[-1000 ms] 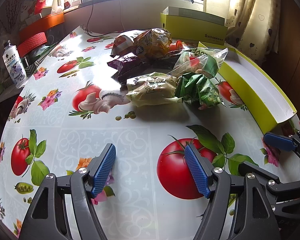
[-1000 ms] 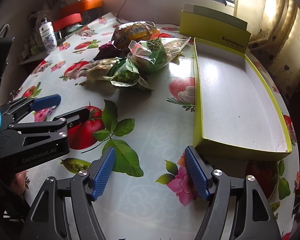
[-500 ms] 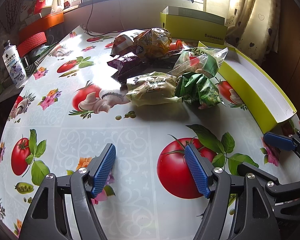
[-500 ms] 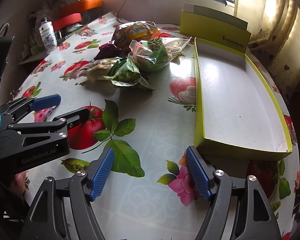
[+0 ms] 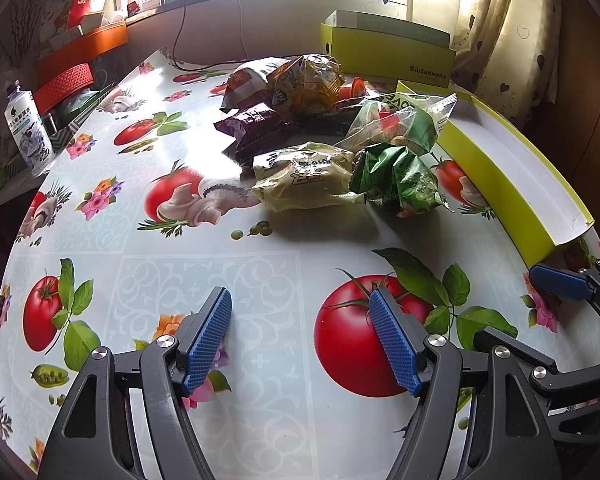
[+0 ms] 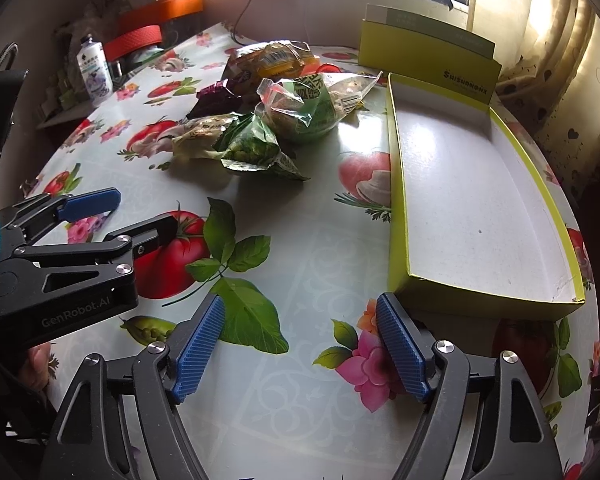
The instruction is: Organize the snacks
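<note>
Six snack bags show in a cluster on the surface — a pale green bag [image 5: 306, 178], a dark green bag [image 5: 396, 180], a clear bag with green print [image 5: 400, 124], a purple bag [image 5: 256, 130], a yellow bag [image 5: 308, 86] and a red-and-white bag [image 5: 248, 78]. Two yellow-green boxes — a long open box [image 6: 480, 200] and a second box [image 6: 424, 64] behind it. One white bottle [image 5: 26, 130]. Two grippers, the left gripper [image 5: 300, 344] and the right gripper [image 6: 300, 348].

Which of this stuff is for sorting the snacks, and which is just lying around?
For the job: snack bags, green tray, left claw, right claw.
Lying about: white bottle, orange box, second green box, black cable.
</note>
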A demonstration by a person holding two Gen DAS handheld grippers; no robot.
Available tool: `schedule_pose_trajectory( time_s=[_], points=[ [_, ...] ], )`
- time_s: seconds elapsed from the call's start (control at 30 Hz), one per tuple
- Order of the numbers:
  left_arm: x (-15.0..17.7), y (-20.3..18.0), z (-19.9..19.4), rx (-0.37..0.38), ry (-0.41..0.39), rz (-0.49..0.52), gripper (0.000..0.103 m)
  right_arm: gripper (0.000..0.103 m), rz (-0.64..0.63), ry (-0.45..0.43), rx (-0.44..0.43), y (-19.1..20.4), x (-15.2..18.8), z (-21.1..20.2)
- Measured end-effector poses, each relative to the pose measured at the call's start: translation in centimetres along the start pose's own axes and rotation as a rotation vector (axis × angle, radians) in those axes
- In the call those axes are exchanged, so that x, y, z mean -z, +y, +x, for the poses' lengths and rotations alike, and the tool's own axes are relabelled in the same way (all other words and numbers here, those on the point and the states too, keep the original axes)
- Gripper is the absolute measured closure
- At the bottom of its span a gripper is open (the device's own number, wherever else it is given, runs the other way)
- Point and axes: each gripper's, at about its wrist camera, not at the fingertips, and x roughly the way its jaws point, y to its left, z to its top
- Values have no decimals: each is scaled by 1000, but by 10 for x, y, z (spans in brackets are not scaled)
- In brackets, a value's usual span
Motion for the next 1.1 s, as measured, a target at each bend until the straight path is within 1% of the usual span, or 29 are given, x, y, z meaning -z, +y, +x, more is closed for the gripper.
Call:
schedule_pose_trajectory(
  time_s=[1.1],
  points=[
    [-1,-2,4,-2,38,3,31,24,-8,4,-3,0,2,-2]
  ],
)
